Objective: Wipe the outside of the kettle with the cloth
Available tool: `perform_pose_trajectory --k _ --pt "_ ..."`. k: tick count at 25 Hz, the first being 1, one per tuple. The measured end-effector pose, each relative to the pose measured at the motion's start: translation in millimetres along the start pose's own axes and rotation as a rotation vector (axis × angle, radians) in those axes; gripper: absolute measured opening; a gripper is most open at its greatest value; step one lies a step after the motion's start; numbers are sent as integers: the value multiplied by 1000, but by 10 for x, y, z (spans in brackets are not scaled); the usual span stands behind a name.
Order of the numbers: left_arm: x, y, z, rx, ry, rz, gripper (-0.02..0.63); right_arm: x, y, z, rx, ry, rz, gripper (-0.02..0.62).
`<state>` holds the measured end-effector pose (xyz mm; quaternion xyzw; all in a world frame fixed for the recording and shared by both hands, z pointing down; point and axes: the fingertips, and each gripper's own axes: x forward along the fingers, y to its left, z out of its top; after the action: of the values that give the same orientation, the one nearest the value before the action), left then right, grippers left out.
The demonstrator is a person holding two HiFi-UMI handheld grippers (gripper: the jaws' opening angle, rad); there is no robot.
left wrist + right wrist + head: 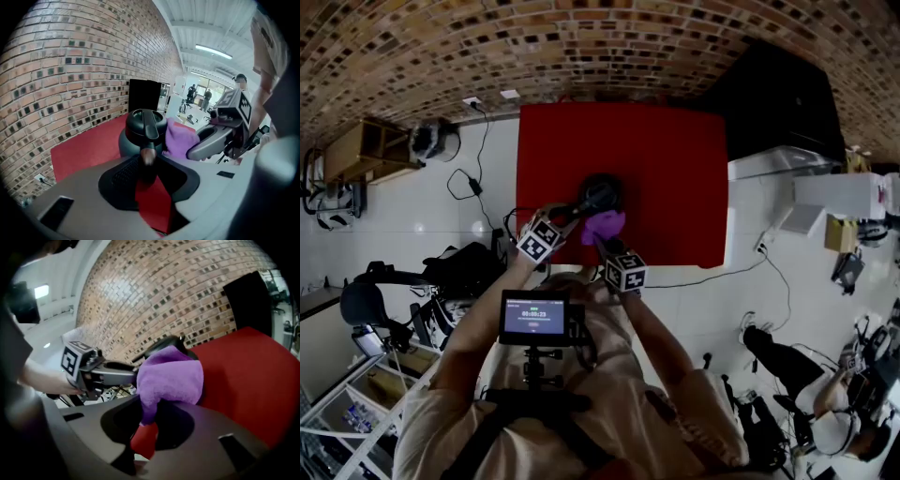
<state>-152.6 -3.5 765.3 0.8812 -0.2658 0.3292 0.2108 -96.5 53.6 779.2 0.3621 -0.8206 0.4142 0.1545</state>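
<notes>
A black kettle [599, 194] stands on the red table [675, 159]. My left gripper [572, 214] reaches in from the left and is shut on the kettle's handle [147, 154], which runs back from the lid [145, 122] into its jaws. My right gripper [602, 242] is shut on a purple cloth [606, 225]. The bunched cloth [171, 378] presses against the near side of the kettle [166, 342], just right of the handle. In the left gripper view the cloth [180, 138] lies against the kettle's right flank, with the right gripper [206, 143] behind it.
A brick wall [600, 47] runs behind the table, with a black cabinet [773, 103] at the far right. Cables and a plug [473, 186] lie on the white floor to the left. Chairs and gear crowd the floor on both sides.
</notes>
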Motion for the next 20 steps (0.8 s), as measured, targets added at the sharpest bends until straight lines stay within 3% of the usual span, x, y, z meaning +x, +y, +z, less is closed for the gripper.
perform_pose_trajectory --k 12,14,17,20 --pt "8 -12 24 23 16 -17 110 899 -912 -802 188 253 -161 80" --pt "8 -10 10 19 14 -18 110 934 -1020 -884 252 266 -151 78" --pt "9 -7 3 18 7 -22 110 808 -962 -833 258 268 -132 80" --pt "12 -11 15 22 2 -29 110 451 -704 -638 334 177 -64 80"
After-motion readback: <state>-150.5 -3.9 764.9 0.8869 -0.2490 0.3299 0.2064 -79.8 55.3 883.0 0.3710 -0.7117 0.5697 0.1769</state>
